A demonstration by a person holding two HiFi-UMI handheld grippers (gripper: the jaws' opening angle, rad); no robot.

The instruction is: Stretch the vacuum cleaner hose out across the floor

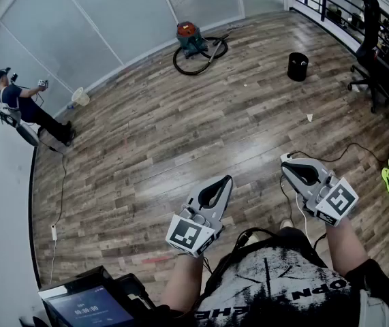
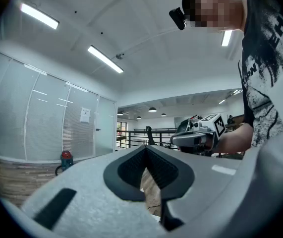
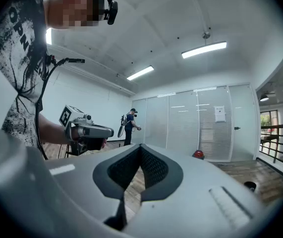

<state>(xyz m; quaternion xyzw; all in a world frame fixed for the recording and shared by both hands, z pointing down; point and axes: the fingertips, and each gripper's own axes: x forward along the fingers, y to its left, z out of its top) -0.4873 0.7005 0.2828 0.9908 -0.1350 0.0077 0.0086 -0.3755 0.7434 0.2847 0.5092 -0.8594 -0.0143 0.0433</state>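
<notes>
The vacuum cleaner (image 1: 190,38), teal with a red top, stands far off by the glass wall, and its black hose (image 1: 201,58) lies coiled in a loop on the wood floor around it. It shows small in the left gripper view as the vacuum cleaner (image 2: 66,158) and as a red top (image 3: 198,154) in the right gripper view. My left gripper (image 1: 227,180) and my right gripper (image 1: 285,161) are held level near my body, far from the hose. Both are shut with nothing between the jaws.
A black bin (image 1: 298,66) stands to the right of the vacuum. An office chair (image 1: 373,46) and a railing are at the right edge. Another person (image 1: 25,111) stands at the far left wall. A cable with a power strip (image 1: 54,231) runs along the left wall.
</notes>
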